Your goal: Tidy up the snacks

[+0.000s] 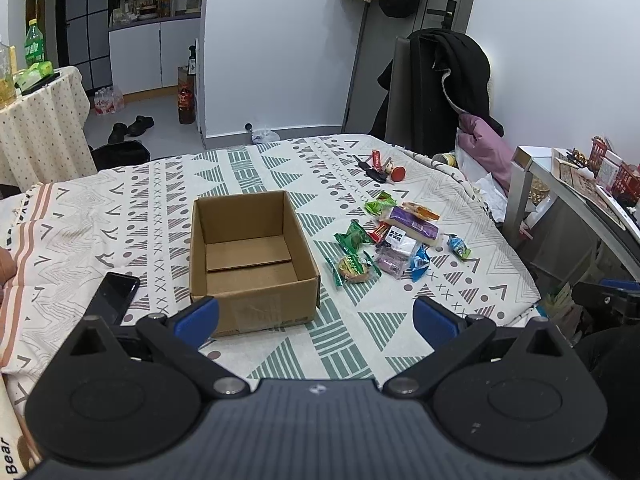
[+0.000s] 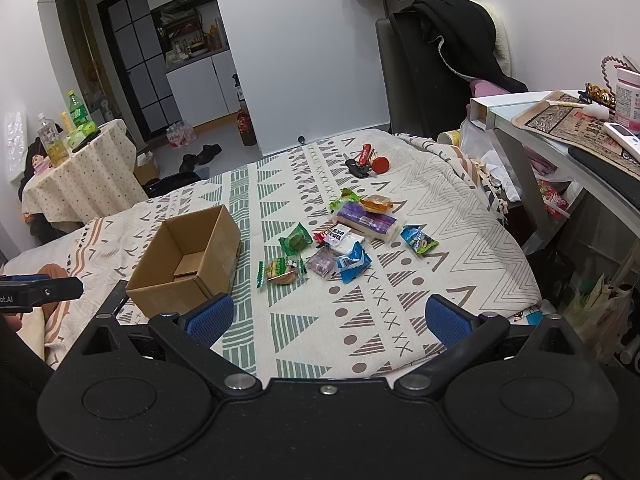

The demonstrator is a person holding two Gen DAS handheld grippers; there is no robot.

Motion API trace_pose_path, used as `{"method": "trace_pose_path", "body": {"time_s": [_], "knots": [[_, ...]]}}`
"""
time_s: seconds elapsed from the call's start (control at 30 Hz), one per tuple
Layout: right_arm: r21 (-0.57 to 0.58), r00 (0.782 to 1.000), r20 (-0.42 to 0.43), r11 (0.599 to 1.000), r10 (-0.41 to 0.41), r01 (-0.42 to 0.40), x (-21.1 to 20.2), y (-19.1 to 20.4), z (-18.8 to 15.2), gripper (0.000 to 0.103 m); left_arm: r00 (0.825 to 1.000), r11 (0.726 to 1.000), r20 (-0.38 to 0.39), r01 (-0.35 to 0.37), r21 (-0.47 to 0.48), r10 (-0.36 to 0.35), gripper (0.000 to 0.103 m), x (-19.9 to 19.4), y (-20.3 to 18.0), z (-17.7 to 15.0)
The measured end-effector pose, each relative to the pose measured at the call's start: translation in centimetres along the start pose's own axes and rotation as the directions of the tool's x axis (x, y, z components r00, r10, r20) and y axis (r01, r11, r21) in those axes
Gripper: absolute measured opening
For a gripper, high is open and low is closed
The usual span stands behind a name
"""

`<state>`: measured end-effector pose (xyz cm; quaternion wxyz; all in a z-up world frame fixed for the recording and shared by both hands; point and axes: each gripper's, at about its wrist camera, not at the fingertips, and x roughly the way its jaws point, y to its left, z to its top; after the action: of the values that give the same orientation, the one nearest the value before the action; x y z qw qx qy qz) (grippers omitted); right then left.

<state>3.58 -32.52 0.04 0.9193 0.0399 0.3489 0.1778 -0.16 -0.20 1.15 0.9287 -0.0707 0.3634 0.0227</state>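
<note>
Left wrist view: both grippers, left gripper (image 1: 316,316) and right gripper (image 2: 328,320), hover with fingers spread, grasping nothing — sorting seems not yet begun. The snacks (image 2: 336,240) lie on the bed beside the empty cardboard box (image 1: 248,256); next, probably pinch 1 wrapper.

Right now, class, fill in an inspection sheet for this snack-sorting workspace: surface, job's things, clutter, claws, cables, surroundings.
Surface: patterned bedspread, rumpled at the edges.
Job's things: cardboard box open and empty; snack packets loose in a pile to its right, none boxed.
Clutter: keys beyond the snacks; phone left of the box.
Claws: left claw and right claw open, holding nothing.
Cables: nothing seen.
Surroundings: chair draped with a black coat, side table with bottles, desk.
</note>
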Motion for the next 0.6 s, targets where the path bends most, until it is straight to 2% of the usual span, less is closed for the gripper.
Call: {"method": "trace_pose_path", "body": {"time_s": [0.6], "knots": [[0.001,1.0,0.009,1.0,0.008,-0.008,-0.36,-0.05,0.35,0.103,1.0,1.0,0.008,0.004,-0.009,-0.004,0.103,-0.26,0.1,0.17]]}}
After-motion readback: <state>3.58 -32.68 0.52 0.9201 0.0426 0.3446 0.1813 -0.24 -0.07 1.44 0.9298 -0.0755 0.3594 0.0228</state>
